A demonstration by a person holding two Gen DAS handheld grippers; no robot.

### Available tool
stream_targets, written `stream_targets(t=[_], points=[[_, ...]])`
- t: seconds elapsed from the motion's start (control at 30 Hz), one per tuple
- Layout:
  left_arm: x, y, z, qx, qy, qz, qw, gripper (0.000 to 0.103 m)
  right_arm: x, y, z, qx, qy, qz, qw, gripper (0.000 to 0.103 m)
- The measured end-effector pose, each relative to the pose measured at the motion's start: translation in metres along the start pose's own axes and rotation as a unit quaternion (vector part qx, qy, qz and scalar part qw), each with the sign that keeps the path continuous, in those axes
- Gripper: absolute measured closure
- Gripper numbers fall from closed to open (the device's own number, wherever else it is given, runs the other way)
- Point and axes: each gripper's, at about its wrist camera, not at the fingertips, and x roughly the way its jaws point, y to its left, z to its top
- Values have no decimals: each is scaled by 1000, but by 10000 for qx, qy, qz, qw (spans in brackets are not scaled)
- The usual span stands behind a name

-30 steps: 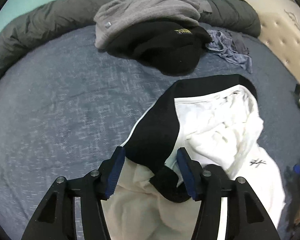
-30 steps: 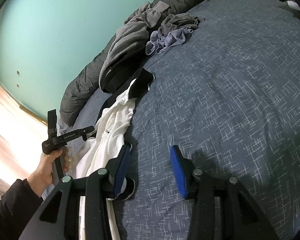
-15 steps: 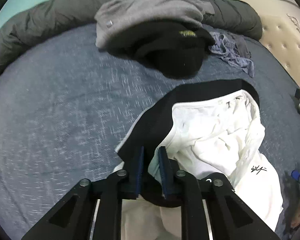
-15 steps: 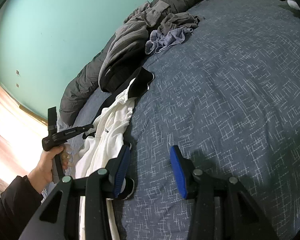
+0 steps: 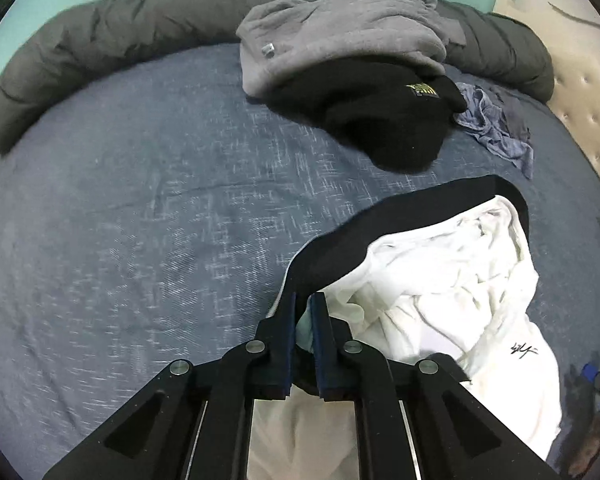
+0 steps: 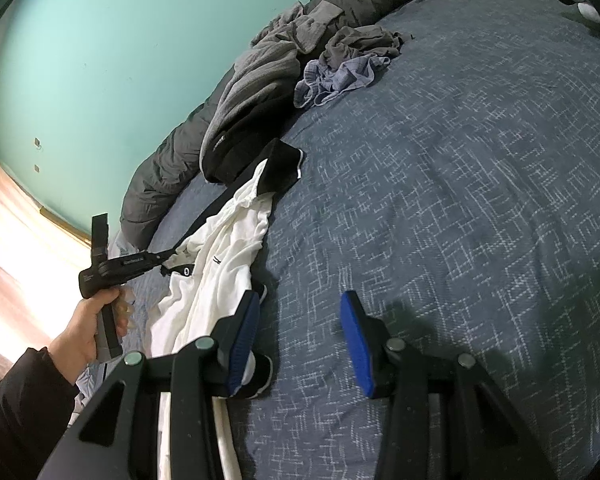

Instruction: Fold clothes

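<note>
The left tongs (image 5: 305, 312) are pressed together on the black edge of the white-and-black garment (image 5: 440, 280) — it spreads away from them to the right over the blue bed (image 5: 140, 220). The right tongs (image 6: 300, 336) stand spread and hold nothing; the garment lies just to their left, one black cuff beside the left pad. A hand (image 6: 88, 328) grips the left tool's handle.
</note>
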Motion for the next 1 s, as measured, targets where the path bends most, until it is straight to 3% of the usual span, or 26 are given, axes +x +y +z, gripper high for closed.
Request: stream_targets(t=[0.1, 0.17, 0.2, 0.5, 0.53, 0.6, 0.63, 0.73, 0.83, 0.93, 1.0], points=[[-10, 7, 1, -168, -240, -132, 9995, 86, 0, -3, 0, 44, 7, -9, 10000, 60], [-13, 13, 4, -355, -330, -205, 9986, 59, 0, -3, 0, 34, -1, -7, 10000, 60], [-15, 16, 5, -448, -375, -241, 9980, 54, 0, -2, 0, 19, -6, -10, 10000, 60], [14, 20, 9, -549, -5, -276, 9981, 53, 1, -3, 1, -7, 0, -23, 10000, 60], [18, 19, 8, -516, 58, -293, 9982, 56, 1, -3, 1, -4, 2, -24, 10000, 60], [24, 14, 7, -374, 147, -296, 9988, 74, 1, -4, 1, 5, 9, -30, 10000, 60], [26, 11, 7, -311, 186, -327, 9988, 90, 1, -5, 1, 11, 13, -37, 10000, 60], [27, -3, 6, 13, 230, -183, 9996, 97, 2, -7, 1, 36, 23, -49, 10000, 60], [14, -14, 7, 352, 2, 423, 9985, 98, 2, -6, 1, 12, 10, -49, 10000, 60], [0, -8, 19, 247, -291, 994, 9943, 98, 1, -5, 2, -20, 9, -49, 10000, 60], [1, -2, 28, 89, -325, 1161, 9927, 99, 1, -6, 2, -29, 11, -50, 10000, 60]])
